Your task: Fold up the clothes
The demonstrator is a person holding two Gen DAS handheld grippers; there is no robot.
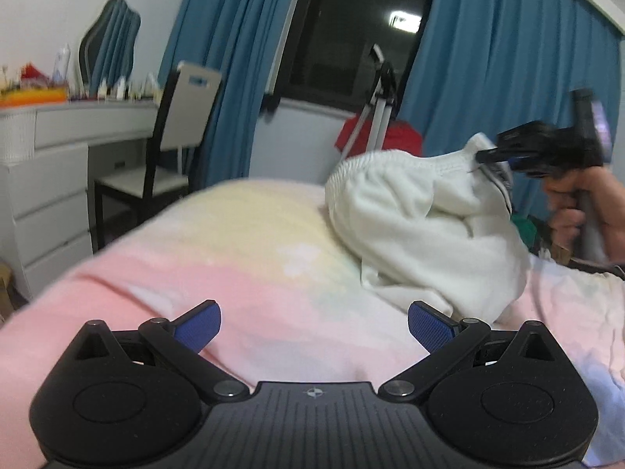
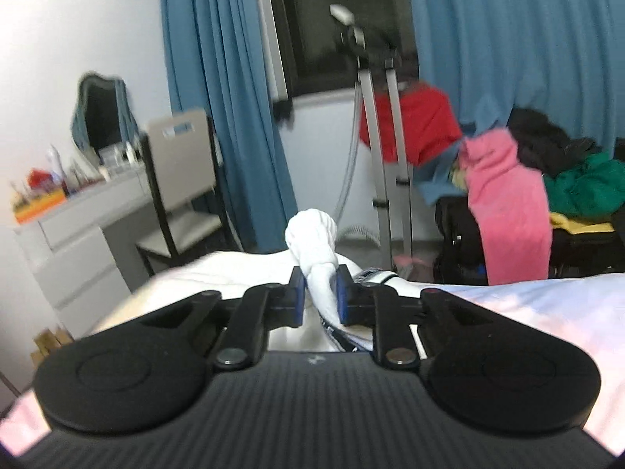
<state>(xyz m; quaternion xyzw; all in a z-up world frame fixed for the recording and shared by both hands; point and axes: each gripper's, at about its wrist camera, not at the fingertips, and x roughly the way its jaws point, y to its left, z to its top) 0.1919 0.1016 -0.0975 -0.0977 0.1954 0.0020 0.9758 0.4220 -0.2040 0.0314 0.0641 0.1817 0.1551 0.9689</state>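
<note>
White fleece garment (image 1: 422,219) lies bunched at centre right on the pink bed (image 1: 218,258), its edge pinched by the right gripper (image 2: 320,297) fingers; the left gripper (image 1: 314,322) fingers are spread, empty.

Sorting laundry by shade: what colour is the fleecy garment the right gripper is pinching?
White fleecy garment, clearest in the left wrist view; right gripper clamps its bunched edge.

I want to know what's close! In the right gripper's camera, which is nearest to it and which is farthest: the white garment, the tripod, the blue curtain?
1. White garment: pinched between the right gripper's fingers.
2. Tripod: standing on the floor past the bed.
3. Blue curtain: behind the tripod, by the window.
</note>
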